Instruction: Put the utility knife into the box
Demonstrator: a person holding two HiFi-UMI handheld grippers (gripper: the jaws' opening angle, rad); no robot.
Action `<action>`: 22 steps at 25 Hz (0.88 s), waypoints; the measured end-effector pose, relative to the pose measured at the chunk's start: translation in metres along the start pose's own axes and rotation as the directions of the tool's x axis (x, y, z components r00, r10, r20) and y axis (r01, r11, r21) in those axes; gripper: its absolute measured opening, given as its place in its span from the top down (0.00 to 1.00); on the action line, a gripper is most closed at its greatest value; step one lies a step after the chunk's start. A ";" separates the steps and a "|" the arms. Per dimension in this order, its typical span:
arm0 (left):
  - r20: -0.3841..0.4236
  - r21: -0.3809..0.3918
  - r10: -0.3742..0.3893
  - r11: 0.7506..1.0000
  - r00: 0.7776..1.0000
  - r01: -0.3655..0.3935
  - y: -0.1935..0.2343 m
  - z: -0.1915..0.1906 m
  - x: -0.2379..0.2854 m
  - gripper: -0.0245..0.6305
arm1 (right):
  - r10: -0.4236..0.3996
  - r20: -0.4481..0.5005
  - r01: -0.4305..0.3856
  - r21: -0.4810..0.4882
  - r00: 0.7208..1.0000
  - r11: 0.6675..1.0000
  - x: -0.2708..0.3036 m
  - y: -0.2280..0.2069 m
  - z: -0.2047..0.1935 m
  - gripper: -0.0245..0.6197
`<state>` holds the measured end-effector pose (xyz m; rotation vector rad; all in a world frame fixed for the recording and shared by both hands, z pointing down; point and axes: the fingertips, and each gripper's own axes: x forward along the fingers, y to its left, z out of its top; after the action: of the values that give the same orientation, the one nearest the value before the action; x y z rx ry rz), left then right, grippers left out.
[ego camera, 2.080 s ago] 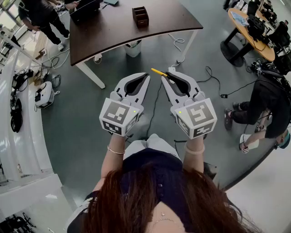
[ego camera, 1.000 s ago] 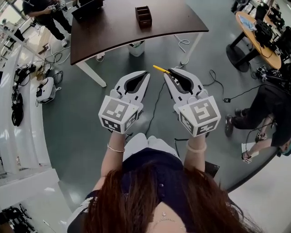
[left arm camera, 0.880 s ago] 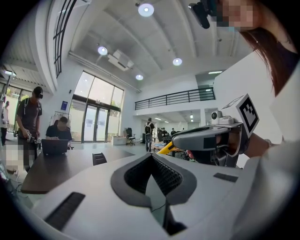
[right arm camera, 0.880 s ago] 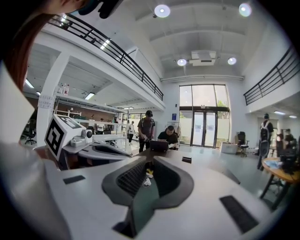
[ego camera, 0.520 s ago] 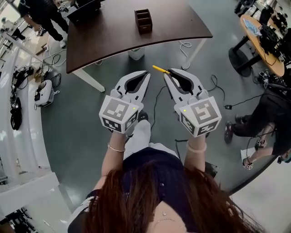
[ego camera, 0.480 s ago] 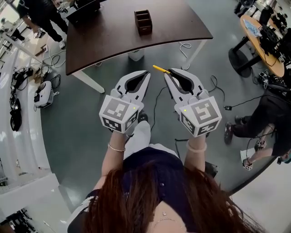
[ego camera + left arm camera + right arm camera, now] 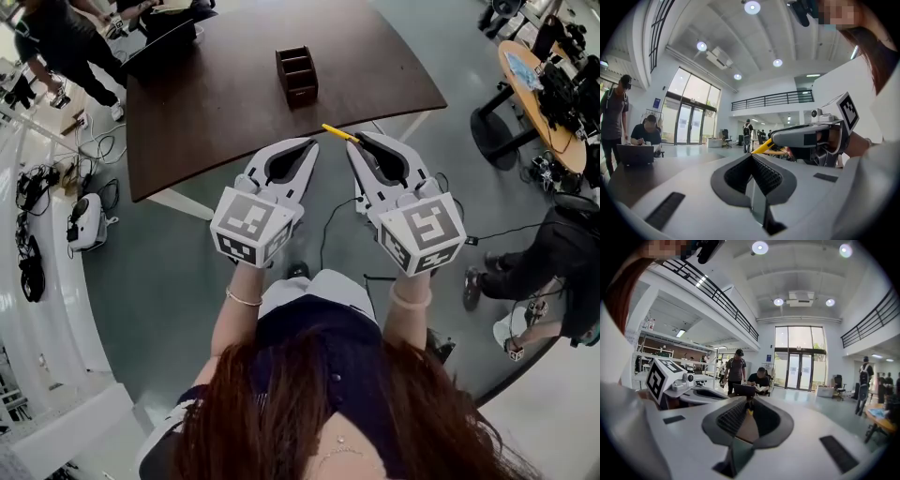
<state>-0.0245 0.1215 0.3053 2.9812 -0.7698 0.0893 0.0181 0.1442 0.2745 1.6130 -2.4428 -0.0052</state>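
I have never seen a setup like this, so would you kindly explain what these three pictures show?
There is no robot: a person holds a two-jaw gripper in each hand. The head view comes from a camera on the person's head, looking down on the left gripper and right gripper. The other two views come from a camera riding on each gripper, looking along its jaws. The right gripper is shut on a yellow knife, which sticks out past its tips. The left gripper is shut and empty. Ahead stands a brown table with a small compartmented box and a laptop on it.
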 end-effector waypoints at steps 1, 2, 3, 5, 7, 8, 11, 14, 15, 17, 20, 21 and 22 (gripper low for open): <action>-0.003 -0.004 -0.001 1.000 1.000 0.001 0.007 -0.001 0.005 0.97 | -0.003 -0.005 0.003 0.002 1.000 1.000 0.007 -0.005 -0.001 0.88; -0.006 -0.008 -0.001 1.000 1.000 0.001 0.014 -0.002 0.010 0.97 | -0.003 -0.010 0.003 0.005 1.000 1.000 0.014 -0.010 -0.001 0.88; -0.008 -0.014 0.000 1.000 1.000 0.000 0.020 -0.003 0.016 0.97 | -0.003 -0.013 0.003 0.008 1.000 1.000 0.021 -0.015 -0.001 0.88; -0.014 -0.025 0.001 1.000 1.000 -0.001 0.033 -0.006 0.029 0.97 | 0.002 -0.017 -0.002 0.014 1.000 1.000 0.036 -0.026 -0.004 0.88; -0.020 -0.033 0.010 0.999 1.000 -0.011 0.047 -0.010 0.043 0.97 | 0.011 -0.024 -0.011 0.022 1.000 1.000 0.053 -0.039 -0.010 0.88; -0.020 -0.036 0.021 0.999 1.000 -0.022 0.057 -0.011 0.050 0.97 | 0.016 -0.027 -0.015 0.027 0.999 1.000 0.064 -0.046 -0.013 0.88; -0.012 -0.041 0.068 0.997 0.998 -0.068 0.092 -0.013 0.074 0.97 | 0.026 -0.034 -0.025 0.043 0.999 0.999 0.098 -0.072 -0.021 0.88; -0.024 -0.048 0.102 0.993 0.994 -0.103 0.125 -0.017 0.101 0.97 | 0.043 -0.050 -0.041 0.049 0.998 0.998 0.131 -0.101 -0.027 0.88; -0.028 -0.050 0.115 0.992 0.993 -0.116 0.135 -0.018 0.110 0.97 | 0.053 -0.054 -0.051 0.047 0.997 0.998 0.141 -0.111 -0.028 0.88; -0.030 -0.052 0.142 0.988 0.989 -0.143 0.154 -0.018 0.128 0.97 | 0.082 -0.061 -0.079 0.044 0.995 0.996 0.162 -0.127 -0.030 0.88; -0.032 -0.052 0.178 0.982 0.983 -0.180 0.180 -0.017 0.151 0.97 | 0.137 -0.070 -0.134 0.052 0.988 0.990 0.196 -0.150 -0.032 0.88; -0.031 -0.053 0.190 0.980 0.981 -0.191 0.188 -0.016 0.157 0.97 | 0.156 -0.075 -0.152 0.054 0.985 0.987 0.208 -0.155 -0.033 0.88; -0.027 -0.057 0.201 0.978 0.979 -0.202 0.197 -0.014 0.162 0.97 | 0.174 -0.080 -0.170 0.055 0.981 0.984 0.219 -0.159 -0.033 0.88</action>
<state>0.0213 -0.1273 0.3398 2.8333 -1.0508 0.1053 0.0863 -0.1150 0.3263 1.3844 -2.5255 0.1474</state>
